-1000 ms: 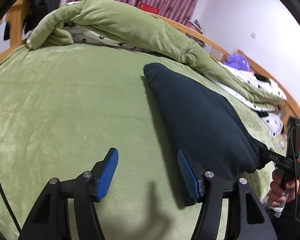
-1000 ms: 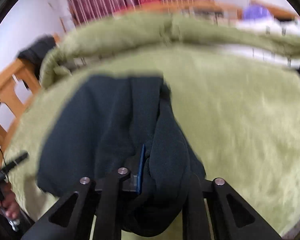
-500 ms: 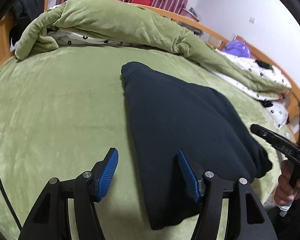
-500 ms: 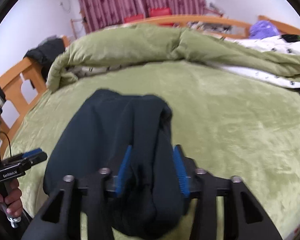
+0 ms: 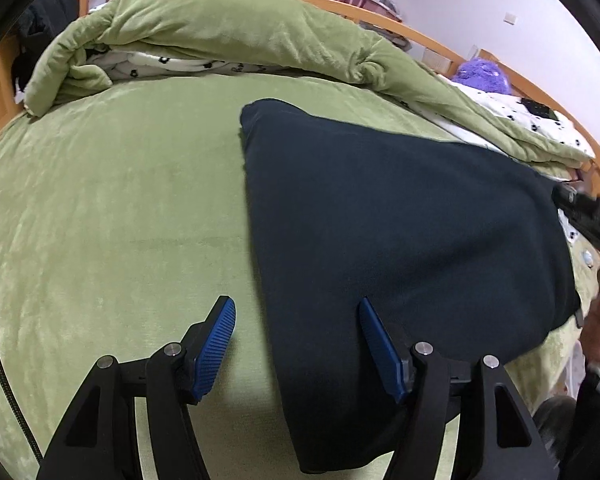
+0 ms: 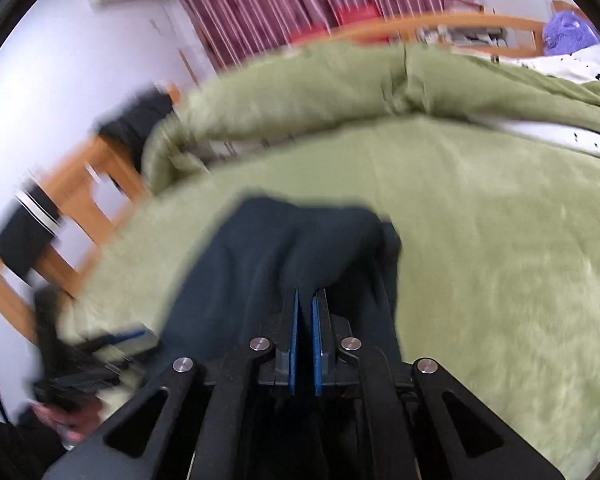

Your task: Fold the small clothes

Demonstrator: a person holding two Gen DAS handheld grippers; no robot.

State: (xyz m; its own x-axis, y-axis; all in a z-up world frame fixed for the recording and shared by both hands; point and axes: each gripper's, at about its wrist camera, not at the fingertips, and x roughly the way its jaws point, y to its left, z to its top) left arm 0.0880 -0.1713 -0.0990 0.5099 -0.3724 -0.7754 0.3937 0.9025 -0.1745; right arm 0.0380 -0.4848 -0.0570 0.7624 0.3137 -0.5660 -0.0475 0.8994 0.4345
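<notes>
I am looking over a wide bed spread with a green blanket (image 5: pixel 100 208), and that is the biggest thing in both views; along its far side a green quilt (image 5: pixel 228 28) lies rolled back over white bedding with black spots (image 5: pixel 172 65), with a wooden bed frame (image 6: pixel 84 196) and striped maroon curtains (image 6: pixel 300 4) behind. A purple plush thing (image 5: pixel 485 76) sits at the far right. The dark garment (image 5: pixel 380 216) lies on the blanket, already doubled into a thick, roughly wedge-shaped panel with a clean left edge, so I judge at least one fold is made; I would guess another fold and some squaring up are left, though I cannot tell what kind of garment it is or how small it should end up. My left gripper (image 5: pixel 296 344) stands wide open over the near left edge of the cloth, one pad (image 5: pixel 214 346) above bare blanket and the other above the fabric, with nothing pinched. My right gripper (image 6: pixel 305 340) has just been closing, and its jaws are now nearly together; the right wrist view is blurred, but the cloth bunches up just ahead of the pads and drapes on both sides of them, and I cannot make out any fabric in the narrow slit, so whether I hold anything I cannot tell. I see no box, basket or drawer here, only the bed, so nothing is contained anywhere.
</notes>
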